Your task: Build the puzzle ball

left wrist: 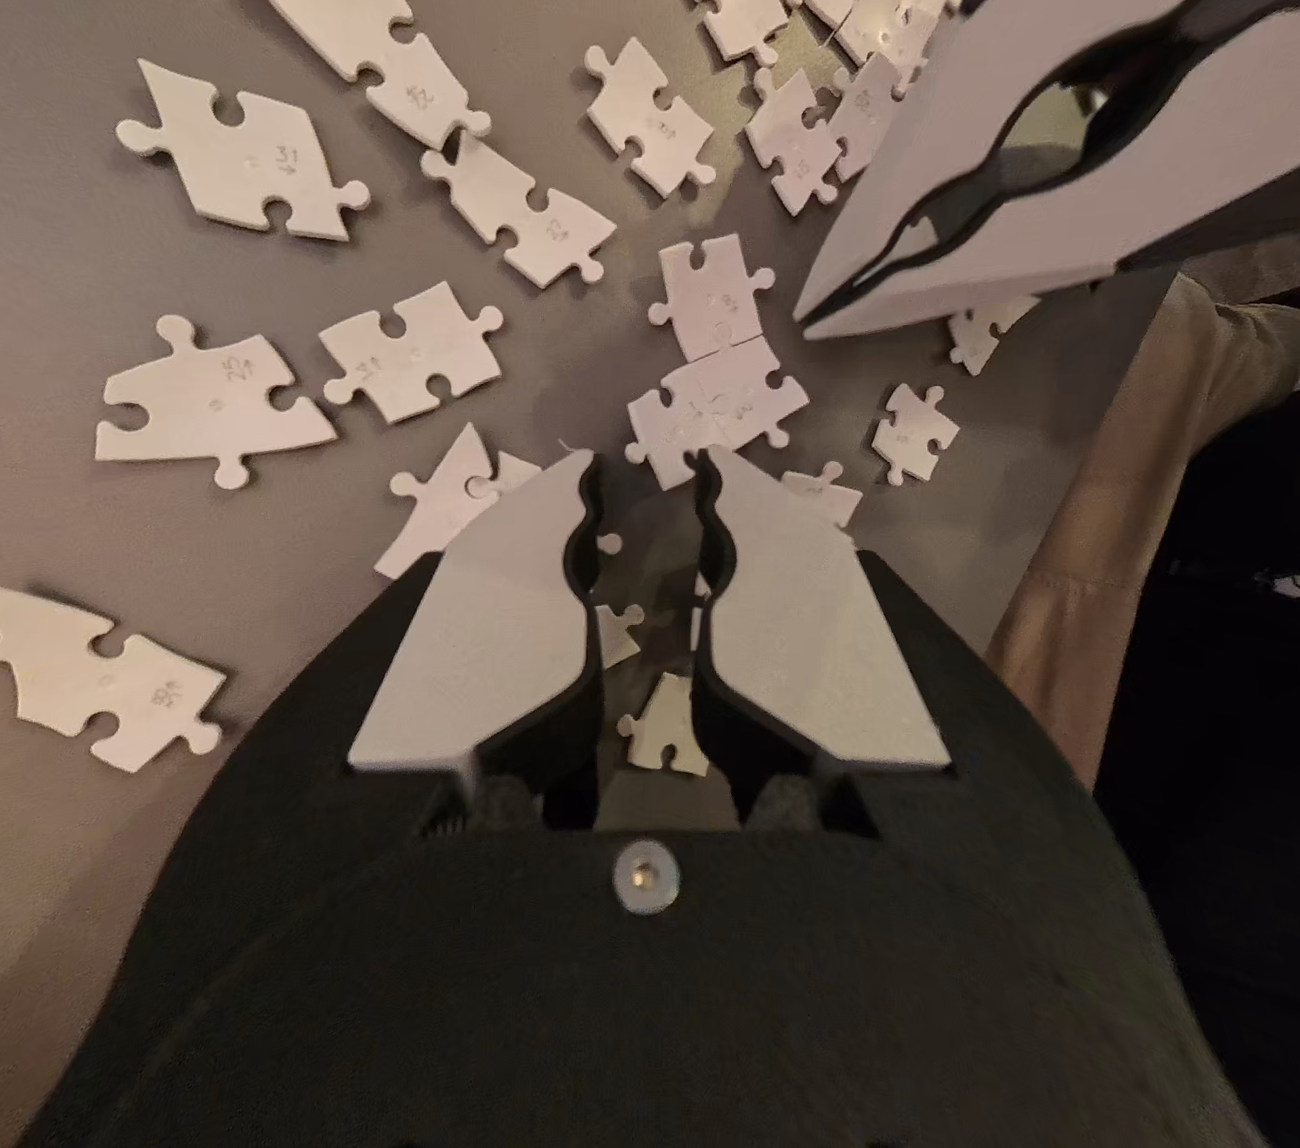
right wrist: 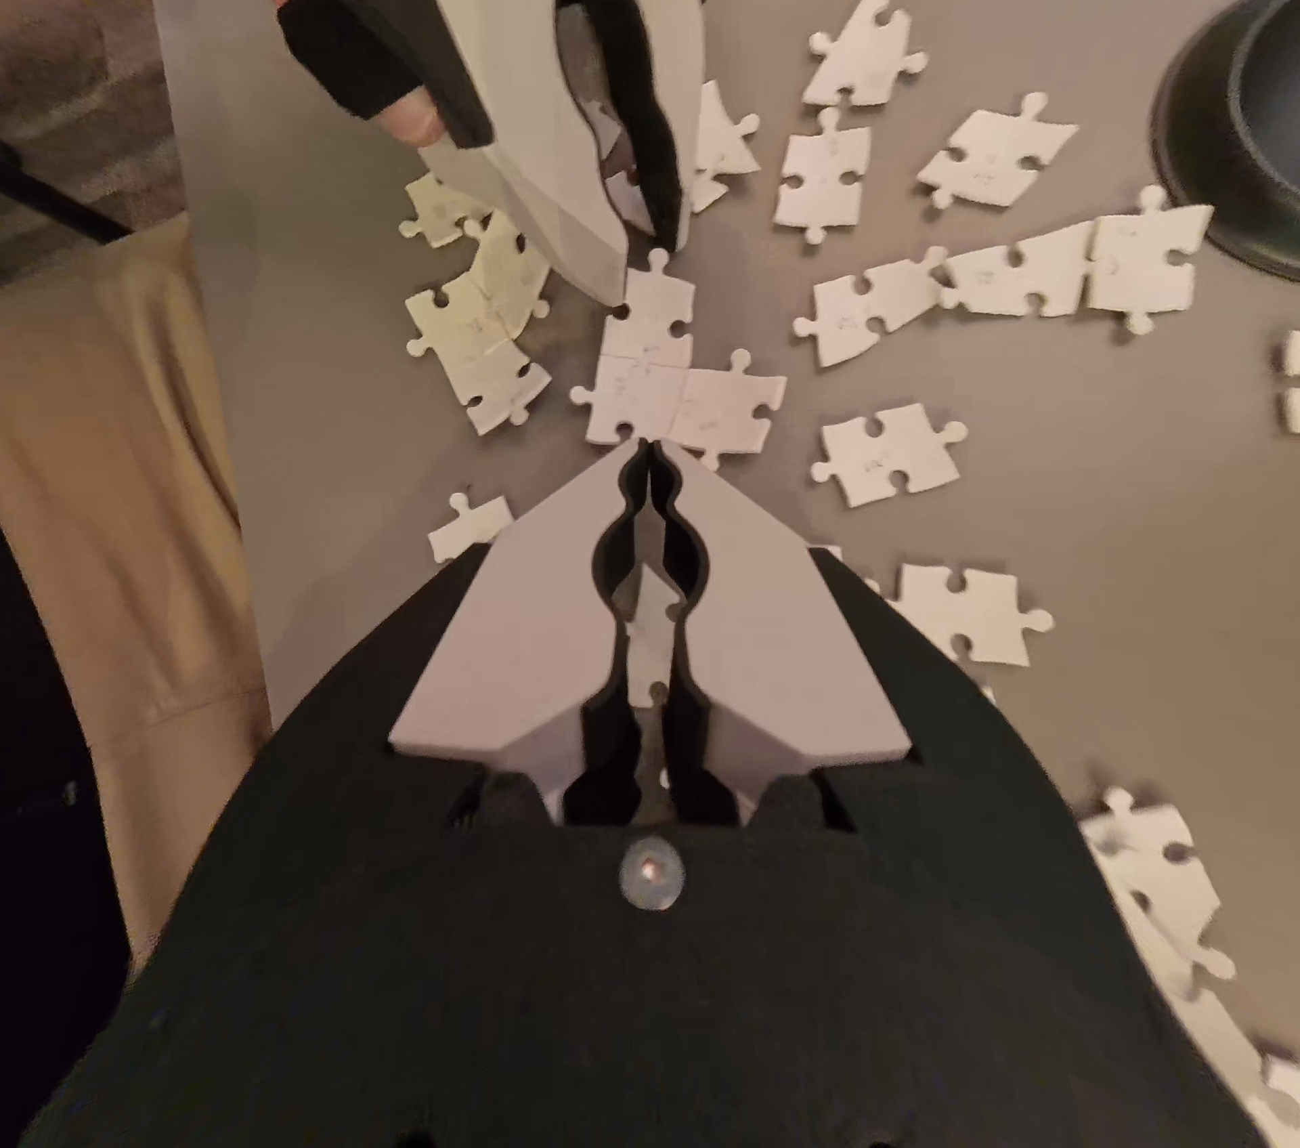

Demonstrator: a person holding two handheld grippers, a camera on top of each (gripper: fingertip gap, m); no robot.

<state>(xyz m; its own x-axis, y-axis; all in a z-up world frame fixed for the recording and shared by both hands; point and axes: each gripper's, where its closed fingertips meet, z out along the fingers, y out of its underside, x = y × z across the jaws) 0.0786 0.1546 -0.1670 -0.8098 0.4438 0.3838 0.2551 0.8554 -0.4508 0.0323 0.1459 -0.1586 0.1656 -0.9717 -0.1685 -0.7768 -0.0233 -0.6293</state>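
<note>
We see the joined cluster of three puzzle pieces (left wrist: 710, 403) (right wrist: 661, 382) on the grey surface (left wrist: 84, 537), lying at twelve o'clock just beyond the left claw (left wrist: 647, 463), whose jaws stand apart and hold nothing. The right claw (right wrist: 648, 446) is closed, empty, its tips at the cluster's near edge.

The puzzle pieces (left wrist: 218, 403) are plain white with faint grey markings, on a flat grey-brown table (left wrist: 63, 284). Both grippers — left gripper (left wrist: 647, 470), right gripper (right wrist: 648, 446) — have pale grey fingers (left wrist: 492, 607), black wavy pads and black bodies. A bowl (right wrist: 1238, 129) is black; a cloth (right wrist: 119, 481) is tan.
</note>
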